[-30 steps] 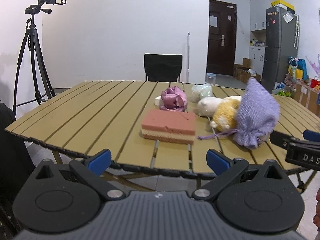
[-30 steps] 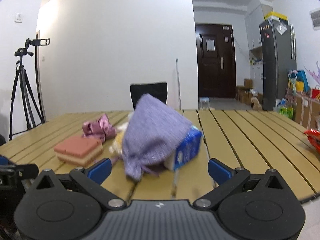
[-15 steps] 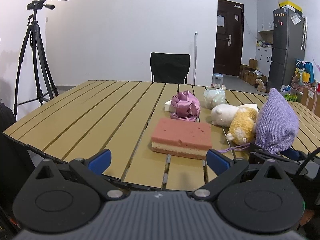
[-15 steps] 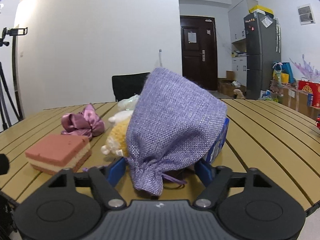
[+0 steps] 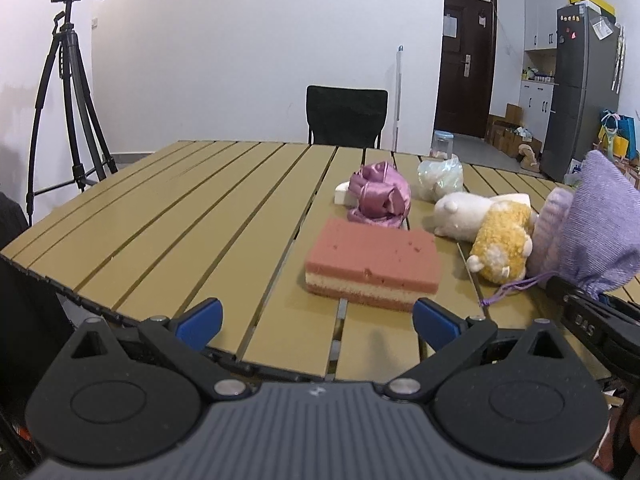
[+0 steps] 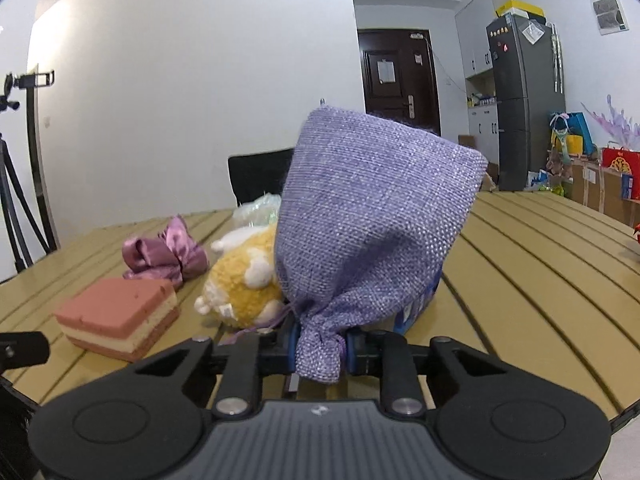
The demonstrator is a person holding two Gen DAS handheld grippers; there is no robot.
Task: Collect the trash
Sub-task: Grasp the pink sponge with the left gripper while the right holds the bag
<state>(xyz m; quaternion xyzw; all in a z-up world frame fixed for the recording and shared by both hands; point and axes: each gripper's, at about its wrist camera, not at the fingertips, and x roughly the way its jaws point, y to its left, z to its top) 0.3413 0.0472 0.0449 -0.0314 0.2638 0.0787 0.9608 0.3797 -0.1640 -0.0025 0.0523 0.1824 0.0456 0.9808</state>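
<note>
Right gripper (image 6: pixel 320 350): your jaws have just been closing and now pinch the gathered neck of the purple drawstring bag (image 6: pixel 372 216), the blue pads pressed in on it from both sides.
Bag position: it rises toward 12 o'clock from your right fingers, long axis tilted a little to 1 o'clock, neck at the near table (image 5: pixel 160 216) edge.
Bag contents: a blue-and-white carton edge (image 6: pixel 416 308) peeks out at 4 o'clock of the bag; whether it is inside or only behind, the view does not settle.
Left gripper (image 5: pixel 316 322): your 2 fingers are spread wide and hold nothing.
Nearest loose item: the pink layered sponge (image 5: pixel 372 264) lies just ahead of your left fingers at 1 o'clock, long axis running 9 to 3.
Nearer hand: the left, likely the one to load the bag.
Other items: yellow-and-white plush toy (image 5: pixel 500 244) touching the bag, purple satin bow (image 5: pixel 378 198) behind the sponge.
</note>
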